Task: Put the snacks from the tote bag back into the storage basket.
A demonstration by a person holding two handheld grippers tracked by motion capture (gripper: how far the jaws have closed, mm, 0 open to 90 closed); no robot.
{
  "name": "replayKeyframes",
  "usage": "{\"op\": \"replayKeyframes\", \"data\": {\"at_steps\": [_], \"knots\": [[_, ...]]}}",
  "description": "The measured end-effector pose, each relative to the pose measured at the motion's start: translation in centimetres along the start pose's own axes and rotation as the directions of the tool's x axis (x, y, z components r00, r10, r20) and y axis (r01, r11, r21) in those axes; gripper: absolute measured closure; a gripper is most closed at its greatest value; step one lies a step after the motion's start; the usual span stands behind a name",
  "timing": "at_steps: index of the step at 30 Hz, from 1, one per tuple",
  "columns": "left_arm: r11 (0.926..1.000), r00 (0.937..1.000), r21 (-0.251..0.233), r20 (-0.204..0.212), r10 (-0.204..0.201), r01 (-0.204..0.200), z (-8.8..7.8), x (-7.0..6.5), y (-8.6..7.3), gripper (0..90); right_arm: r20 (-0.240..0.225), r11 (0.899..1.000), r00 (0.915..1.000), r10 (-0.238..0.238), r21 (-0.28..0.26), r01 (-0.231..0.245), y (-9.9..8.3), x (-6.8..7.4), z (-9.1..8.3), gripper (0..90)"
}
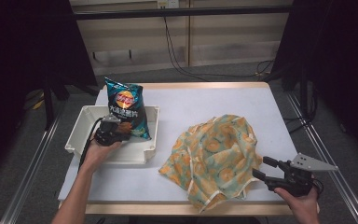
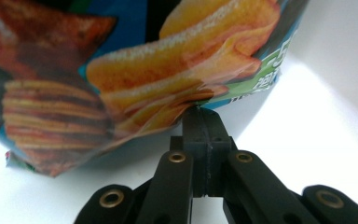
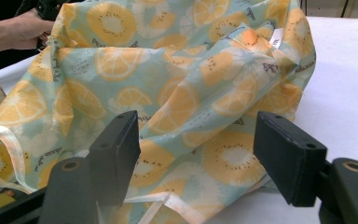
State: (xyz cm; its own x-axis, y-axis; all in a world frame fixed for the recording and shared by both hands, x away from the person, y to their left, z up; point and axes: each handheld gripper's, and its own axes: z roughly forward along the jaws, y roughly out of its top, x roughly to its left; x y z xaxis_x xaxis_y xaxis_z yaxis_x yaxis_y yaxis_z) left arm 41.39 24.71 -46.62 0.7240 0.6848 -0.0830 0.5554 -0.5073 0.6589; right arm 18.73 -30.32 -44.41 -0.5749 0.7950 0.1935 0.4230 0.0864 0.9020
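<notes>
A blue chip bag (image 1: 127, 108) stands upright in the white tray (image 1: 152, 135) at the left of the table. My left gripper (image 1: 115, 129) is shut on the bag's lower edge; in the left gripper view its jaws meet on the chip bag (image 2: 135, 74), and the left gripper (image 2: 203, 122) pinches the foil. A crumpled cloth with orange slices on pale green (image 1: 214, 154) lies at the right. My right gripper (image 1: 263, 169) stands open at the cloth's right edge. In the right gripper view the cloth (image 3: 177, 84) spreads between the fingers of the right gripper (image 3: 198, 154).
The white table (image 1: 200, 100) has bare surface behind the cloth and in front of the tray. Black cables (image 1: 177, 56) run along the floor behind the table. A hand (image 3: 16, 28) shows at the upper left of the right gripper view.
</notes>
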Motion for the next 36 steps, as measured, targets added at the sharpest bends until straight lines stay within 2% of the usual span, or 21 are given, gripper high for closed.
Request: {"op": "replayKeyframes", "data": {"at_steps": [1, 3, 5, 6, 8, 10, 12, 15, 19, 21, 23, 26, 28, 31, 34, 36], "knots": [[1.0000, 0.9999, 0.004, 0.010, 0.004, -0.004, 0.1, -0.1, 0.2, 90.0, 0.001, 1.000, 1.0000, 0.000, -0.001, 0.000, 0.0, 0.0, 0.0, 31.1], [0.9999, 0.9999, 0.011, -0.006, 0.010, -0.009, 0.2, -0.4, 0.4, 90.0, 0.003, 1.000, 1.0000, 0.004, -0.001, -0.004, 0.0, -0.1, -0.1, 31.1], [0.9999, 0.9999, 0.011, 0.006, 0.012, -0.012, 0.4, -0.5, 0.7, 90.0, 0.003, 1.000, 1.0000, 0.005, -0.001, -0.005, 0.0, -0.1, 0.0, 31.1], [0.9998, 0.9999, 0.013, -0.001, 0.016, -0.016, 0.5, -0.4, 0.9, 90.0, 0.001, 1.000, 1.0000, 0.003, 0.001, -0.003, 0.0, -0.1, 0.0, 31.1], [1.0000, 1.0000, 0.004, 0.001, -0.001, 0.001, 0.9, -0.5, 1.0, 90.0, -0.001, 1.000, 1.0000, 0.001, 0.000, -0.001, 0.0, -0.1, 0.0, 31.1], [0.9997, 0.9997, 0.008, -0.012, 0.023, -0.023, 1.0, -0.7, 1.2, 90.0, 0.001, 1.000, 1.0000, 0.000, -0.002, 0.000, 0.0, -0.1, 0.0, 30.9], [0.9993, 0.9995, 0.022, -0.007, 0.031, -0.031, 1.2, -1.0, 1.2, 90.0, 0.002, 1.000, 1.0000, 0.004, -0.002, -0.004, 0.0, -0.1, -0.1, 30.9], [0.9998, 1.0000, 0.020, 0.002, 0.009, -0.009, 1.1, -0.7, 0.9, 90.0, 0.001, 1.000, 1.0000, 0.007, 0.001, -0.007, -0.1, -0.1, 0.0, 30.9], [0.9999, 0.9999, -0.013, 0.010, 0.005, -0.005, 0.6, -0.9, 0.8, 90.0, 0.002, 1.000, 1.0000, 0.002, -0.004, -0.002, -0.1, -0.1, -0.1, 30.9], [0.9984, 0.9999, -0.055, 0.011, -0.013, 0.013, 0.2, -1.1, 0.9, 89.4, 0.004, 1.000, 1.0000, 0.006, -0.005, -0.006, 0.0, -0.1, -0.1, 30.9], [0.9962, 0.9992, -0.081, 0.027, -0.031, 0.033, -0.2, -1.4, 0.8, 86.0, 0.003, 1.000, 1.0000, 0.005, -0.005, -0.005, 0.0, 0.0, -0.1, 30.9], [0.9928, 0.9989, -0.113, 0.031, -0.036, 0.039, -0.7, -1.7, 0.6, 81.9, 0.003, 1.000, 1.0000, 0.006, -0.010, -0.006, 0.0, 0.0, -0.2, 30.9], [0.9870, 0.9979, -0.153, 0.049, -0.043, 0.050, -1.2, -2.1, 0.2, 79.8, 0.008, 1.000, 0.9999, 0.007, -0.012, -0.006, 0.0, -0.1, -0.3, 30.9], [0.9802, 0.9961, -0.185, 0.066, -0.059, 0.070, -1.9, -2.6, -0.3, 74.4, 0.010, 1.000, 0.9999, 0.006, -0.013, -0.005, -0.1, -0.2, -0.4, 30.9], [0.9776, 0.9957, -0.204, 0.087, -0.033, 0.050, -2.4, -3.5, -0.7, 68.5, 0.013, 1.000, 0.9999, 0.008, -0.012, -0.007, -0.1, -0.1, -0.4, 30.9], [0.9751, 0.9953, -0.216, 0.092, -0.030, 0.049, -2.7, -4.0, -0.8, 62.7, 0.012, 1.000, 0.9999, 0.009, -0.012, -0.009, -0.1, -0.1, -0.3, 30.9]]}}
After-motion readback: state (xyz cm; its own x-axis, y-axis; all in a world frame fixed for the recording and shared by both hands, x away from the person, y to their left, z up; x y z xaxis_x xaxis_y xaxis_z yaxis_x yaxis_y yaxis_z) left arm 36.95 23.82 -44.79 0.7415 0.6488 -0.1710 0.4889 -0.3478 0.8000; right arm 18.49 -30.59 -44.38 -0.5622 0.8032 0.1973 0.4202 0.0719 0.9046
